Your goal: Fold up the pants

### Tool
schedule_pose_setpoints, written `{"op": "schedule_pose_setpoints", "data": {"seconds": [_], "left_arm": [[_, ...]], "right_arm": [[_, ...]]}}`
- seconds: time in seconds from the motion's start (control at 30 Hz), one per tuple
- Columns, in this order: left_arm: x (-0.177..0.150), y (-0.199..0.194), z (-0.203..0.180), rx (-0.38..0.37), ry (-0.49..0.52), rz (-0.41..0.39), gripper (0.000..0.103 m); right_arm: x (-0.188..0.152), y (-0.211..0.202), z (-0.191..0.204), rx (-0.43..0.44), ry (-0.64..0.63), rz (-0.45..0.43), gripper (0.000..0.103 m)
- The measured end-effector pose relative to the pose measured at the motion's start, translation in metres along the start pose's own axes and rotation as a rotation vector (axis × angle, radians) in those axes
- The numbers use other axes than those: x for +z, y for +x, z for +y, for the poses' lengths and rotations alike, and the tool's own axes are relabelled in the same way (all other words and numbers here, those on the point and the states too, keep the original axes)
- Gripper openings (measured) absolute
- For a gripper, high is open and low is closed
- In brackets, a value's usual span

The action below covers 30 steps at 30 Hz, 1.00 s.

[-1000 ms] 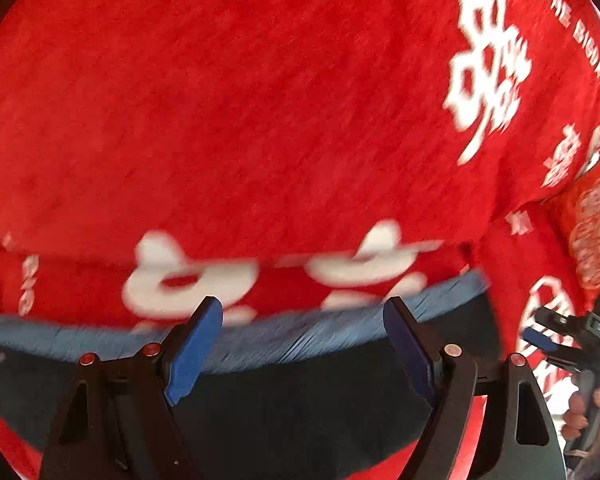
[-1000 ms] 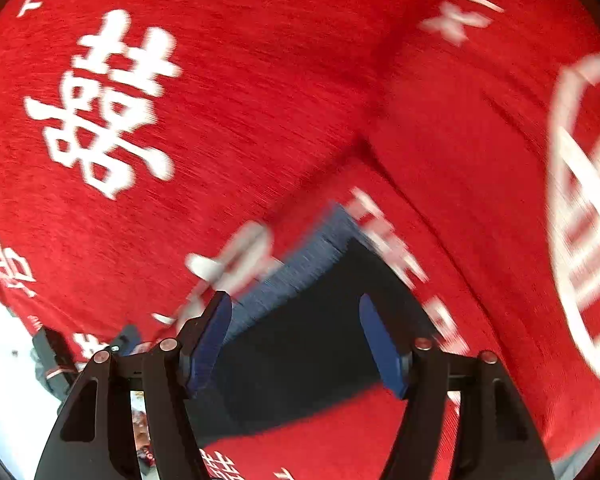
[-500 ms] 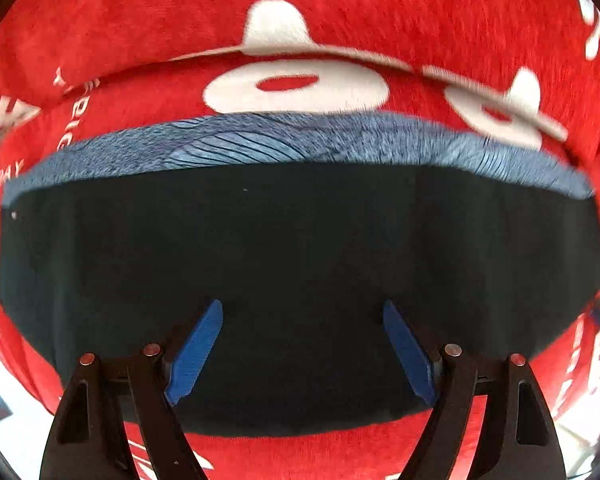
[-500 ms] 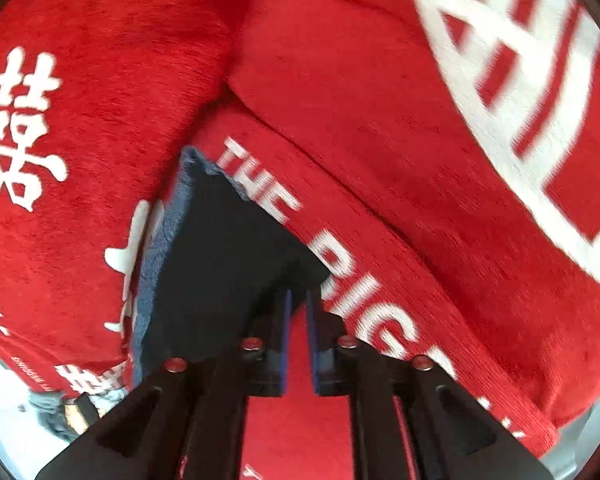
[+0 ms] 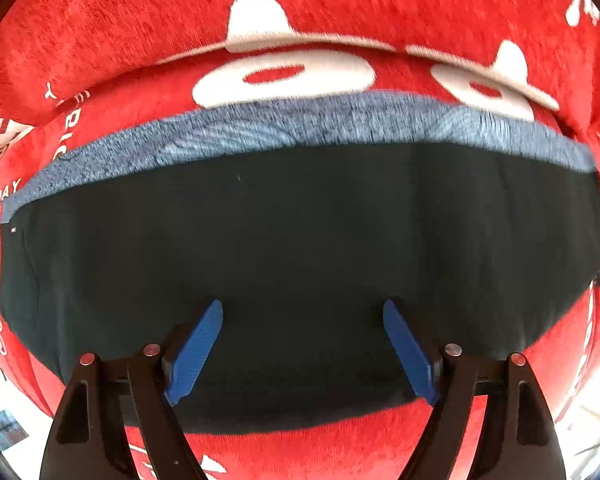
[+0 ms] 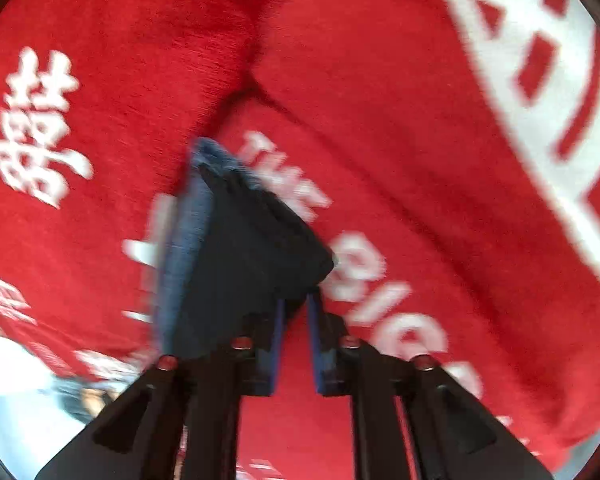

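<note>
The dark pants (image 5: 300, 240) lie flat on a red blanket, with a blue-grey band (image 5: 300, 128) along their far edge. My left gripper (image 5: 302, 312) points straight down over the near part of the dark cloth. Its jaws are opening, and nothing is pinched between the blue pads (image 5: 196, 352). In the right wrist view, my right gripper (image 6: 298, 300) is shut on a corner of the pants (image 6: 240, 260). That corner is bunched up at the fingertips, and the blue-grey band (image 6: 188, 248) runs along its left side.
The red blanket (image 5: 300, 0) with white lettering covers the whole surface under the pants. It is creased into soft ridges (image 6: 420, 140) beyond the right gripper. A pale floor shows at the lower left edge (image 6: 8, 400).
The left gripper came down and forward, from the band's edge to close over the dark cloth. The right gripper's jaws went from wide open to shut on the pants corner.
</note>
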<state>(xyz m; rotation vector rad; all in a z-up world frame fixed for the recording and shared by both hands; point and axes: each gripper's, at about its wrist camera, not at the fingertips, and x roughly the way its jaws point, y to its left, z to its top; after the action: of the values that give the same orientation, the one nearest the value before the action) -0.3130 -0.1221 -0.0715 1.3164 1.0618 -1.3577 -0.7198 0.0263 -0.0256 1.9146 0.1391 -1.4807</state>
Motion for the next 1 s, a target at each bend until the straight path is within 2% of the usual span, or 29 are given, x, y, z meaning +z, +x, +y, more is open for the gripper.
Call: {"op": "schedule_pose_setpoints", "data": {"seconds": [0.03, 0.1, 0.2, 0.27, 0.3, 0.37, 0.5, 0.57, 0.67, 0.87, 1.0], "left_arm": [[-0.003, 0.002, -0.003, 0.005, 0.0, -0.006, 0.087], [-0.004, 0.004, -0.004, -0.002, -0.013, 0.003, 0.087], [-0.006, 0.007, -0.004, -0.003, -0.009, 0.007, 0.087], [-0.008, 0.006, -0.006, 0.001, -0.005, 0.015, 0.087], [0.003, 0.005, -0.003, 0.004, -0.005, 0.021, 0.087], [0.012, 0.004, 0.001, 0.01, -0.001, 0.037, 0.087], [0.007, -0.007, 0.003, 0.019, 0.034, 0.038, 0.087], [0.006, -0.01, 0.006, 0.019, 0.051, 0.023, 0.087], [0.004, -0.012, 0.018, 0.006, 0.055, 0.009, 0.087], [0.003, -0.01, 0.068, -0.039, 0.037, -0.004, 0.087], [-0.006, -0.017, 0.13, -0.061, 0.048, -0.01, 0.087]], "right_arm": [[0.001, -0.002, -0.018, 0.069, 0.09, 0.0, 0.003], [0.001, -0.011, -0.032, 0.132, 0.181, -0.015, 0.011], [-0.007, -0.021, -0.021, 0.081, 0.109, -0.017, 0.023], [-0.018, -0.022, -0.006, 0.032, 0.032, 0.015, 0.042], [-0.025, -0.02, 0.003, 0.015, -0.002, 0.027, 0.045], [-0.036, -0.013, 0.028, -0.002, -0.071, 0.044, 0.045], [-0.062, -0.002, 0.071, -0.007, -0.192, 0.052, 0.046], [-0.073, 0.003, 0.096, -0.013, -0.258, 0.051, 0.055], [-0.087, 0.01, 0.127, -0.033, -0.353, 0.044, 0.056], [-0.131, 0.027, 0.179, -0.076, -0.44, 0.037, 0.056], [-0.174, 0.05, 0.222, -0.092, -0.495, 0.046, 0.06]]}}
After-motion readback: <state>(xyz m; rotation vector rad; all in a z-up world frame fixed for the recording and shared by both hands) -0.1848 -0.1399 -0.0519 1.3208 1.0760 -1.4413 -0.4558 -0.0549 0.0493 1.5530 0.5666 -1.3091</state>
